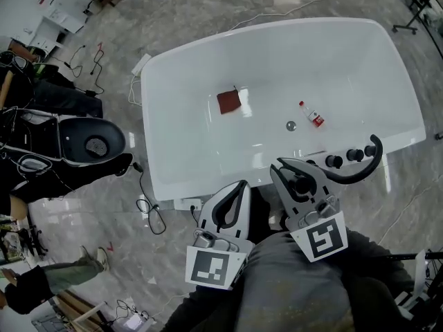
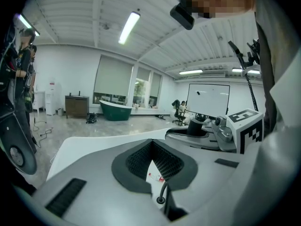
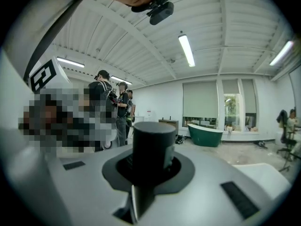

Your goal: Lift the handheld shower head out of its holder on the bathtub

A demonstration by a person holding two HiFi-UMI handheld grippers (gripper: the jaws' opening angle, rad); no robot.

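1. Right up close, the person's grey-clad lap fills six o'clock of the head view, with both tools just above it.
2. The right gripper sits at the five o'clock edge of the bathtub. Its jaws are a little apart and clamped on the black handheld shower head, which stands upright between the pads.
3. The holder is hidden under that gripper, so I can't tell whether the head is fully clear of it. My read is that the lift is under way.
4. The left gripper is at nine o'clock of its partner, its tips drawn together and nothing between them. It's a spectator here.
5. There's trouble nearby: the black knobs and the curved black spout stand close at three o'clock of the grip. A swing that way would likely knock the head.
6. No hose shows. If one snags below, the smooth handle could slide through the pads and drop towards the small bottle and the reddish cloth on the tub floor.
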